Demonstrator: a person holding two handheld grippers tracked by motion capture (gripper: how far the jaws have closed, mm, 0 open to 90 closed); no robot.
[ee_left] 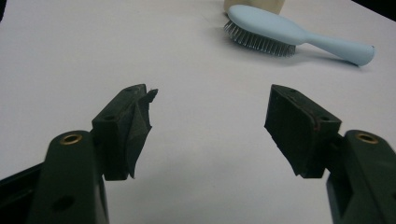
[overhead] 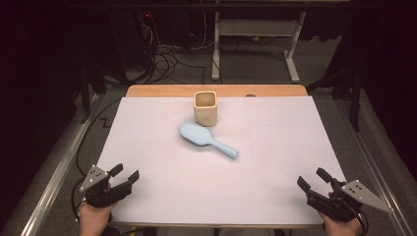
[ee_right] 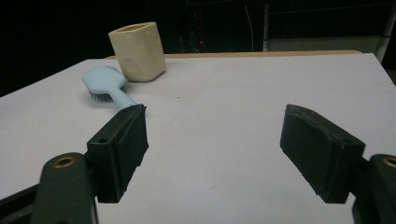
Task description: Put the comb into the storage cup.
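The left gripper is resting at the near left corner of the table with its black jaws standing apart and nothing between them; in the left gripper view the bare white surface is showing through the gap. The right gripper is sitting at the near right corner, its jaws likewise spread and gripping nothing, as the right gripper view is showing.

Well apart from both, toward the middle of the white-covered table, a pale blue plastic hairbrush is lying bristles down, its oval head just beside a cream, square-sided ceramic cup and its handle pointing toward the near right. The cup is standing upright near the far wooden edge, its mouth open.

Judging from this layout, the likely job is getting the brush into the cup, and several things are looking risky. The handle is smooth and tapering, so a pinch near its tip may be letting it swivel or slip out. The brush head is lying so close to the cup that a careless approach could be knocking the cup over or pushing it toward the far edge. The cup mouth is also looking narrow against the brush head, so lowering the head first may be jamming it on the rim.
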